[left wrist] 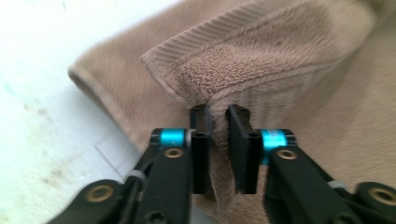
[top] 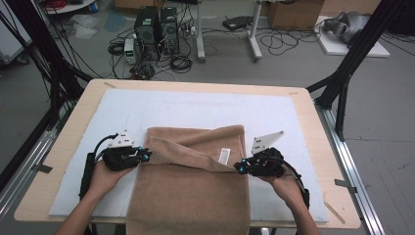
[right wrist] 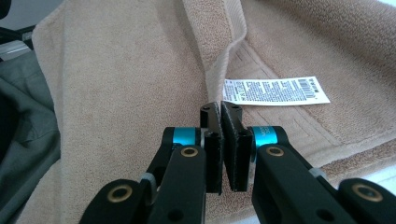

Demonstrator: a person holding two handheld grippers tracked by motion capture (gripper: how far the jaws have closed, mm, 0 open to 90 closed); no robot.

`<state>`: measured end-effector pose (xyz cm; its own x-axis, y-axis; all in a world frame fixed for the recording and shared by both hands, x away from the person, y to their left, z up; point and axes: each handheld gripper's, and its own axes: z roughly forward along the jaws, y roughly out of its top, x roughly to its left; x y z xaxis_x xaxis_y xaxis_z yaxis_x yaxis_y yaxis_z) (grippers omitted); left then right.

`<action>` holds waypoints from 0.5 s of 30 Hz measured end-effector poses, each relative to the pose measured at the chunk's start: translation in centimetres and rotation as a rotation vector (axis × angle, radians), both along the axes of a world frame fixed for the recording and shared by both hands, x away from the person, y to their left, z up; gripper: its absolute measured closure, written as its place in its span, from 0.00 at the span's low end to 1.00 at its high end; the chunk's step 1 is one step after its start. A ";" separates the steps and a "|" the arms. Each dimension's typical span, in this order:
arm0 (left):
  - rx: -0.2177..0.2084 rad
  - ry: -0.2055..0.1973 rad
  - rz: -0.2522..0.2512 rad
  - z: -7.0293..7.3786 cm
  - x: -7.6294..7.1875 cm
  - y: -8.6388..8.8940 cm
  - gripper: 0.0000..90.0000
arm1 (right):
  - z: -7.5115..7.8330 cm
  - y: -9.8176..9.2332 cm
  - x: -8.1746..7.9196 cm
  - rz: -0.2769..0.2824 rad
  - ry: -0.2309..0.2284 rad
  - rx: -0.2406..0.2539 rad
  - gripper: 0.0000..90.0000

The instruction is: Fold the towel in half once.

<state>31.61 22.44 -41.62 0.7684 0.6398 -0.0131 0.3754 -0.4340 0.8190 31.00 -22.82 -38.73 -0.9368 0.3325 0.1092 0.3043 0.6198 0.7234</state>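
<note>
A tan towel (top: 188, 181) lies on the white mat (top: 195, 105), its near end hanging over the table's front edge and its far end folded back in a diagonal flap. My left gripper (top: 147, 154) is at the towel's left edge; in the left gripper view (left wrist: 218, 114) its pads pinch a raised ridge of the towel (left wrist: 280, 70) near a ribbed corner. My right gripper (top: 238, 167) is at the right edge; in the right gripper view (right wrist: 219, 109) its jaws are shut on the towel's hem (right wrist: 212, 70), beside the white care label (right wrist: 275, 91).
The mat covers most of a wooden table (top: 313, 127). Black frame struts (top: 352, 58) rise at both back corners. On the floor beyond stand computer towers (top: 156, 29) with tangled cables, and table legs (top: 253, 34).
</note>
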 end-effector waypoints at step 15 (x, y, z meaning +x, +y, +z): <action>-0.009 -0.130 -0.098 0.2 -6.9 1.9 0.78 | 1.7 0.5 -3.4 0.073 -0.050 0.004 0.96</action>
<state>24.71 24.35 -41.44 0.8228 0.5619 0.0855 0.2218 -0.4559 0.8620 27.55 -22.29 -37.06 -0.9627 0.2632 0.0633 0.2224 0.6358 0.7391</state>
